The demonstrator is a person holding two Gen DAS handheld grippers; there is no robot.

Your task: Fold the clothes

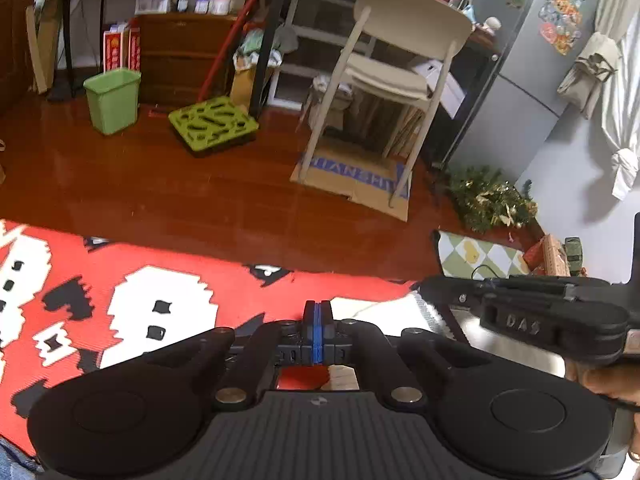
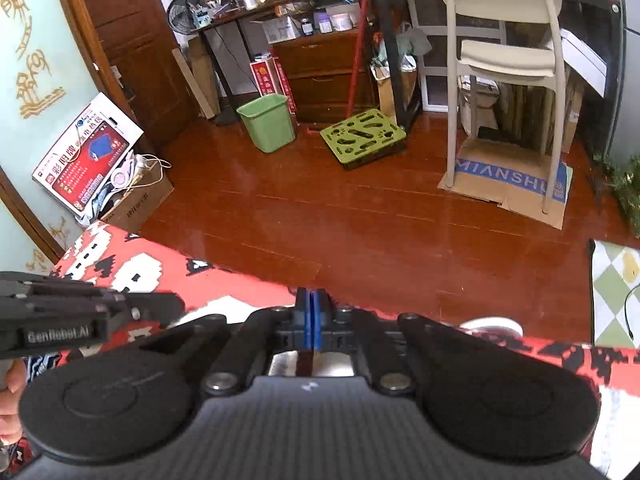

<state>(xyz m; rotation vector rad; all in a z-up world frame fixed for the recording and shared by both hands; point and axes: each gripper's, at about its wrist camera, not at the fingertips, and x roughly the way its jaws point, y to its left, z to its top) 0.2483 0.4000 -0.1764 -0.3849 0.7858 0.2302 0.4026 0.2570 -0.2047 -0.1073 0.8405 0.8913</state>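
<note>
Both grippers sit low over the red cloth (image 1: 168, 280), side by side. Left gripper (image 1: 317, 312): jaws fully together, blue pads touching, nothing visible between them. Right gripper (image 2: 311, 300): same, pads closed flat, can't see any fabric pinched at the tips. A hand (image 2: 10, 396) shows at the frame edge on the left unit's handle.

Cloth: red knit-looking fabric with blocky white and black pixel-style shapes, spread flat on a surface I can't identify underneath. Its far edge runs diagonally across both views, and both sets of fingertips sit right at that edge. One garment visible; can't tell sleeves or collar from here.

Count beyond the edge: one beige chair (image 2: 504, 40) standing on one flattened cardboard sheet (image 2: 512, 184), one green bin (image 2: 268, 126), one green perforated tray (image 2: 362, 136) on the floor, one checked mat (image 2: 616, 292) at right.

Room: open wooden floor (image 2: 320, 208) between the cloth edge and the furniture, clear run forward. Desk clutter well apart at the back wall.
</note>
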